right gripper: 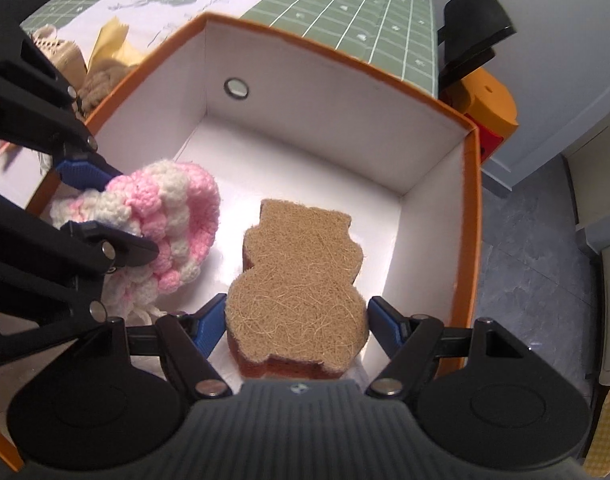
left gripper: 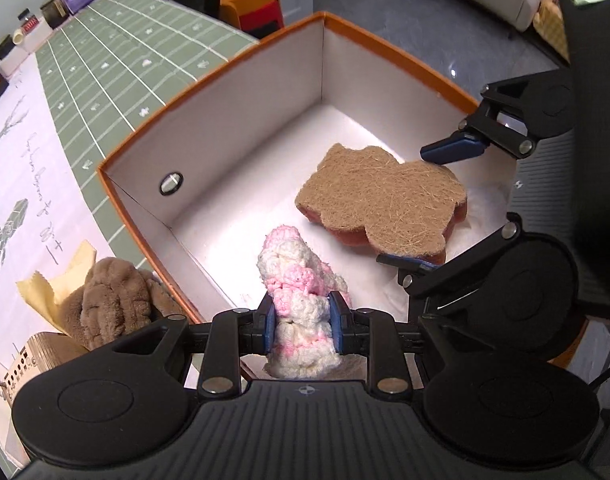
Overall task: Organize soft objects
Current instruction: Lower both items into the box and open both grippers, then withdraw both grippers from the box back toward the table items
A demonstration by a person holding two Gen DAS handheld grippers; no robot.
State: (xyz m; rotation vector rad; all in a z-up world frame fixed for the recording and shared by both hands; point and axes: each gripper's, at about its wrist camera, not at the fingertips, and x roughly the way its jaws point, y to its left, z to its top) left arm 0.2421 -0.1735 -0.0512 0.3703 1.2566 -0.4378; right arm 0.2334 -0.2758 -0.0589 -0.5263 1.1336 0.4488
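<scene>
From our left wrist cam, the left gripper is clamped on a pink-and-white crochet piece, its long axis running away from us over the orange-rimmed box. The box sits on a green grid mat.

Right wrist cam: the right gripper has its fingers spread either side of the bear-shaped sponge, which lies flat on the box floor, head toward the far wall. Grey floor beyond.
</scene>
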